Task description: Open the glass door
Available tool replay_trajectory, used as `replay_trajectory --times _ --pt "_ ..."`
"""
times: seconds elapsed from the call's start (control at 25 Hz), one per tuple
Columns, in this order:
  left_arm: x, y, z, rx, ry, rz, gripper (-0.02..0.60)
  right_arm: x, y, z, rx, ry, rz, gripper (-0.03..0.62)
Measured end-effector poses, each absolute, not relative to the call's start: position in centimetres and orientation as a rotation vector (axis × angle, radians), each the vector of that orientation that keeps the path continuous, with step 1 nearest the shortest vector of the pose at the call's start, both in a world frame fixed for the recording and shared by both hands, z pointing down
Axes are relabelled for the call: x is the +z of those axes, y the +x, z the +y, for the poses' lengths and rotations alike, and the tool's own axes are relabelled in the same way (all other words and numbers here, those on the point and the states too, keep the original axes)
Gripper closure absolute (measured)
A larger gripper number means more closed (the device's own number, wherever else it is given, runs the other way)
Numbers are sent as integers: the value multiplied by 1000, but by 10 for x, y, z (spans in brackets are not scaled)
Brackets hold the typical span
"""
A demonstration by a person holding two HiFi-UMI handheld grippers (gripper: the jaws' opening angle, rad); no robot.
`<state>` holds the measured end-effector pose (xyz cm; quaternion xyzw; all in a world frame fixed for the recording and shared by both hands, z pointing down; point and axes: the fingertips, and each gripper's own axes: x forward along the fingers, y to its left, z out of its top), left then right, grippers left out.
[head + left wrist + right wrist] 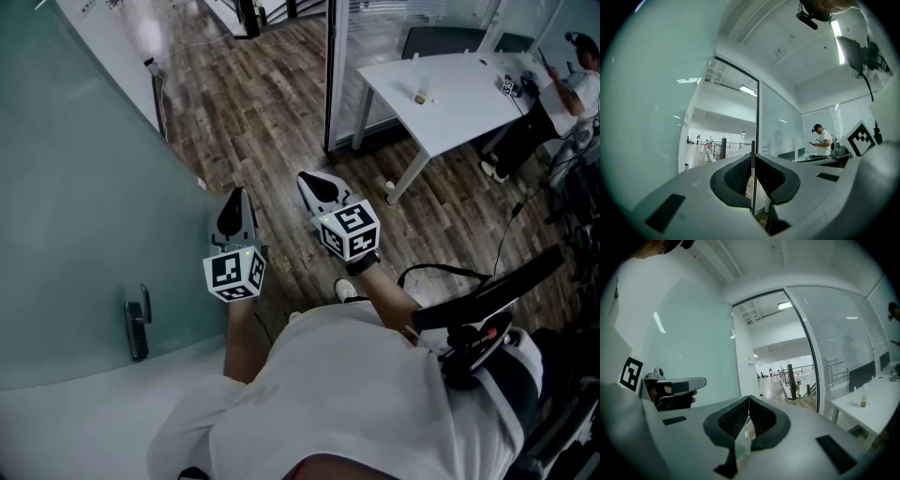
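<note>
1. The frosted, pale-green glass door [75, 206] fills the left side, smooth, with a dark metal lever handle [138, 323].
2. The left tongs [236, 193] and right tongs [314, 178] are each pressed together and empty, just beside the door.
3. The floor [253, 103] is dark wood planks; a white tabletop [450, 94] stands at the right.

We hold our left gripper [235, 199] just beside our right gripper [317, 183], both level, forearms outstretched; their jaws seem closed on nothing.
</note>
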<state>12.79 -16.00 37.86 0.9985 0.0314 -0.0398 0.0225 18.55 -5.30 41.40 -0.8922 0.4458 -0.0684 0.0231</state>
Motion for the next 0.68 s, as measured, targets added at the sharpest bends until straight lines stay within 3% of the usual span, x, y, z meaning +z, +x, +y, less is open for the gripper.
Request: replay_trajectory --times 0.36,0.68 --pt "389 126 -153 -55 3130 68 558 417 188 -42 -231 -2747 1373 591" --pt "446 24 -219 69 3069 -345 558 454 131 -77 -329 -2631 1604 591"
